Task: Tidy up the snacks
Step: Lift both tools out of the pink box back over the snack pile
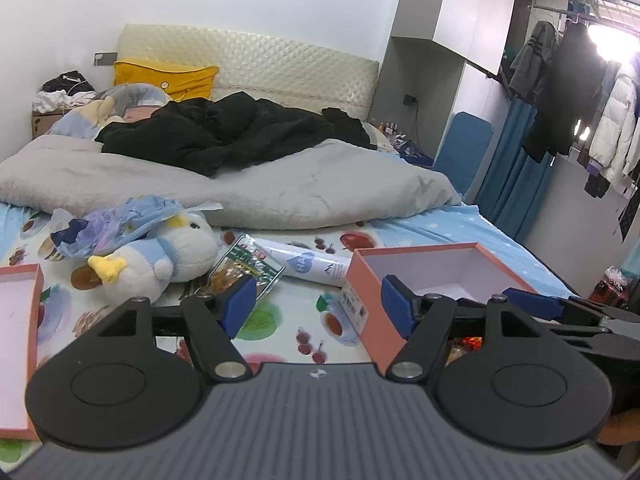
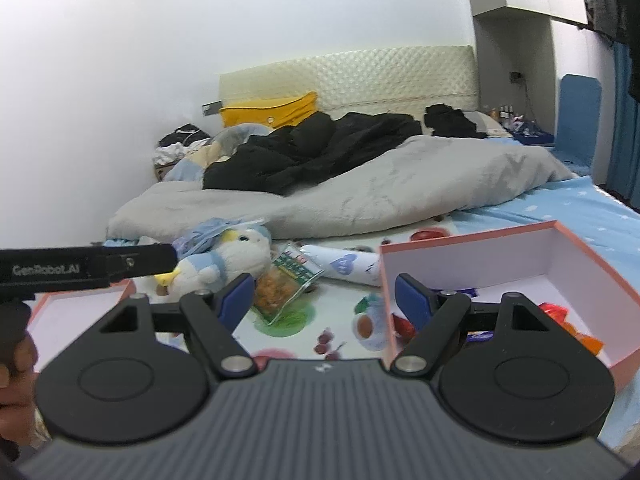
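Both grippers hovered low over the bed, jaws spread wide, nothing between the blue pads. Left gripper (image 1: 318, 312) sat over the fruit-print sheet (image 1: 280, 320), its right pad at the near-left corner of the pink box (image 1: 374, 300); whether it touched, I couldn't tell. Right gripper (image 2: 325, 300) was just right of it, its right pad at the box's near-left wall (image 2: 386, 308), contact unclear there too.

Pink box was open with a white interior. From the right wrist view, wrapped snacks (image 2: 560, 316) in red, orange and blue lay on its floor, partly hidden behind the gripper linkage. Pink box lid (image 1: 20, 320) lay upturned at near left on the sheet, well apart from the box.

Between lid and box, further out: clear snack bag (image 2: 286, 284) with green label and orange contents, flat on the sheet, not held. Just beyond it lay a white tube (image 1: 308, 264) with a blue heart print, reaching to the box's far-left corner. Left of the bag was a plush duck (image 1: 168, 252), white and light blue with yellow beak, on its side, with crumpled blue floral wrapping (image 1: 116, 224) draped over it.

Beyond those a grey blanket (image 1: 240, 184) was bunched across the bed, black clothing (image 1: 224, 132) piled on top. Yellow pillow (image 1: 168, 76) leaned on the cream quilted headboard (image 1: 260, 60) at the far wall. Far right in the left wrist view, clothes hung on a rack (image 1: 568, 92).
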{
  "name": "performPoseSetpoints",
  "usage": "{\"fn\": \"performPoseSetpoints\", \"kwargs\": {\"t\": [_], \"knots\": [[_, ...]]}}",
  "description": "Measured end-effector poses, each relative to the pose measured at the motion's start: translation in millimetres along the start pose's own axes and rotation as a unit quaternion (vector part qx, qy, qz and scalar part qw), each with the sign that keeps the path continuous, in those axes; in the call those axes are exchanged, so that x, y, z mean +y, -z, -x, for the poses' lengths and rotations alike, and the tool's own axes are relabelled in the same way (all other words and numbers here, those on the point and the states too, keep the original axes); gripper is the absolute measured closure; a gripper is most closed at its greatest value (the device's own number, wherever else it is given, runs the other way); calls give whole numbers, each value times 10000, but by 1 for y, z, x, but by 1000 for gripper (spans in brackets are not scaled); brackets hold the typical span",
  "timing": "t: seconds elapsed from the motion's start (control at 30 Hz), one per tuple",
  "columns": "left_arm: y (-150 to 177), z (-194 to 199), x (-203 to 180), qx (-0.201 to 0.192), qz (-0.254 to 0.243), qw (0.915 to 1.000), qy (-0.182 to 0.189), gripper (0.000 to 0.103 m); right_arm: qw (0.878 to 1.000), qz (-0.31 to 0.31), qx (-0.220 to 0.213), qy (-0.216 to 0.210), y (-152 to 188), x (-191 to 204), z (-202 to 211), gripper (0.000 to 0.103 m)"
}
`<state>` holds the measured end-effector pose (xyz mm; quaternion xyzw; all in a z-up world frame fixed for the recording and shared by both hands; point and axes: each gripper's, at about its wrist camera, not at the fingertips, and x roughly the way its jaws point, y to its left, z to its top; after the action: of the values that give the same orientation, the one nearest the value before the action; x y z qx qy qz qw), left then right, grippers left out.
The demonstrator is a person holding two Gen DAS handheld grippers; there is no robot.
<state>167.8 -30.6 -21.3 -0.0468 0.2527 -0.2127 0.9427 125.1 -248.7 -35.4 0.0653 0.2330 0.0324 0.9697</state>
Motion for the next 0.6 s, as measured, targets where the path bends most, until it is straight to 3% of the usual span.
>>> {"fn": "performPoseSetpoints", "kwargs": {"t": [0.3, 0.6], "knots": [[37, -3, 20, 271, 164, 9994, -138, 27, 9994, 125, 229, -218, 29, 15, -9, 24], [61, -48, 51, 654, 390, 9965, -355, 27, 9981, 243, 551, -154, 48, 14, -40, 25]]}}
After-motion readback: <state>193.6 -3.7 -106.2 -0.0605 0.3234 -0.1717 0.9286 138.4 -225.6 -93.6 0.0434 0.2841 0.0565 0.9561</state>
